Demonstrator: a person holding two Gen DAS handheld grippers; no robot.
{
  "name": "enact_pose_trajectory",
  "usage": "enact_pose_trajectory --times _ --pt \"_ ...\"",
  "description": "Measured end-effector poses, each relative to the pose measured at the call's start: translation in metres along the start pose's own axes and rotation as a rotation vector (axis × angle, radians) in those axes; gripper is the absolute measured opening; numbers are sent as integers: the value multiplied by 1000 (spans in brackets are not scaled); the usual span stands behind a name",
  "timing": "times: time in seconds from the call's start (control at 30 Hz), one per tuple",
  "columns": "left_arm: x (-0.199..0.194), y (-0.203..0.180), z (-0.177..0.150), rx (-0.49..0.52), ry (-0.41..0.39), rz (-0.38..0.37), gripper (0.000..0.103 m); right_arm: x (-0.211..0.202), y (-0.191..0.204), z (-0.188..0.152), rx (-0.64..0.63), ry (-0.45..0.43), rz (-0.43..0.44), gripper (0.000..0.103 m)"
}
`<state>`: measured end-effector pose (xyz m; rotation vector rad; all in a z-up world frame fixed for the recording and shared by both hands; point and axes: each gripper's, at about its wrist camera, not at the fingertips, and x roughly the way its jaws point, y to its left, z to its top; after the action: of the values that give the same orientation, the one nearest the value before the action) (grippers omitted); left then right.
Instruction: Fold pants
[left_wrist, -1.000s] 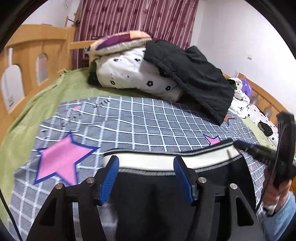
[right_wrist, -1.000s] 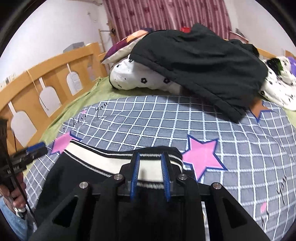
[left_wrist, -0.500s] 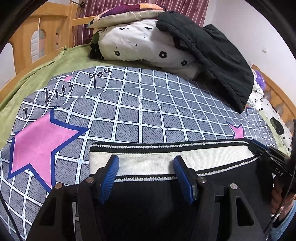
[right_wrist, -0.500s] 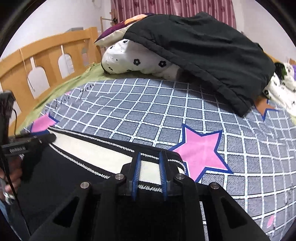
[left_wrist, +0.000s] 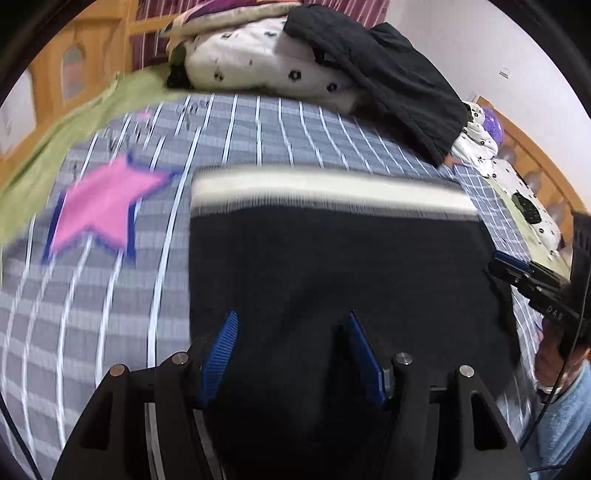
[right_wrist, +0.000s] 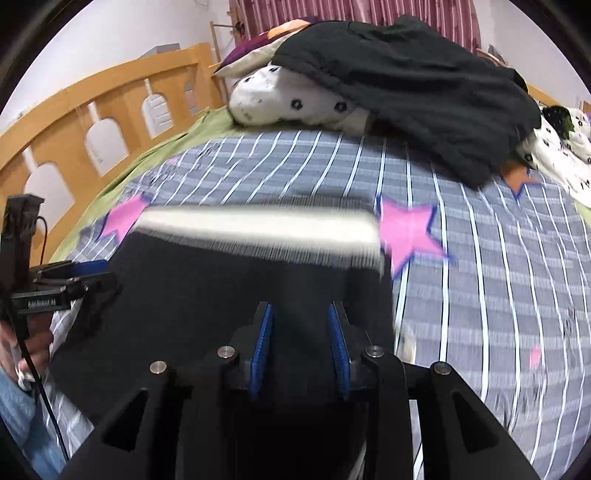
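Pants (left_wrist: 332, 266) lying flat on bed (left_wrist: 258, 125) — waistband far side.
L gripper (left_wrist: 291, 347) fingers standing apart, nothing gripped; R gripper (right_wrist: 301, 334) opening (empty).

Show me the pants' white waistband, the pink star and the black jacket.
white waistband (left_wrist: 332, 192), left wrist view, middle of band.
pink star (left_wrist: 99, 206), left wrist view, star's centre.
black jacket (right_wrist: 406, 85), right wrist view, its back.

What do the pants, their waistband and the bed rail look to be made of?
Pants: black matte cloth, seemingly soft and thick, lying flat without sheen; the weave is blurred. Waistband: cream band edged in black, probably ribbed elastic knit, though motion blur hides the texture. Bed rail: wood or a wood-look board, honey-coloured with a smooth, slightly glossy finish and arched cut-outs.
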<state>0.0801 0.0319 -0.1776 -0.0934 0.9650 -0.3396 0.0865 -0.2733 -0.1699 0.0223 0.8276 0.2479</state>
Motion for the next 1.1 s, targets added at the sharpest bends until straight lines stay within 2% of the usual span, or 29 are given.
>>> enact_pose_trajectory --times 0.07,0.2,0.37,0.53,0.7,0.73,0.77,0.8,0.87,0.93,1.0,1.1 --pt "-13 0 -23 -2 -14 -5 59 -16 9 -23 -42 -16 -30 32" --pt "-48 2 -64 -12 -62 -60 59 -35 13 -60 -3 18 9 33" --pt "-68 -6 -99 76 -22 -35 59 -46 8 -83 95 6 43 33" --pt "-70 -34 -115 258 -27 131 59 -44 17 -83 75 3 33 33" --pt "-50 -48 -111 338 -42 276 59 -45 20 -85 51 -7 20 34" --pt "-47 -49 -109 337 -57 307 44 -45 19 -86 53 -5 23 34" --pt "-53 -48 -107 310 -109 348 20 -45 18 -86 54 -3 24 34" --pt "-66 -45 -105 252 -180 343 20 -46 18 -86 56 -2 25 34" --pt "-89 -34 -104 138 -258 262 16 -49 15 -86 63 -5 23 34" --pt "-81 -20 -105 70 -203 246 15 -51 13 -88 74 -11 28 34" --pt "-62 -14 -117 64 -132 258 16 -48 13 -91 77 -1 33 34" --pt "-65 -21 -124 104 -146 288 19 -46 16 -92 68 -1 24 37"
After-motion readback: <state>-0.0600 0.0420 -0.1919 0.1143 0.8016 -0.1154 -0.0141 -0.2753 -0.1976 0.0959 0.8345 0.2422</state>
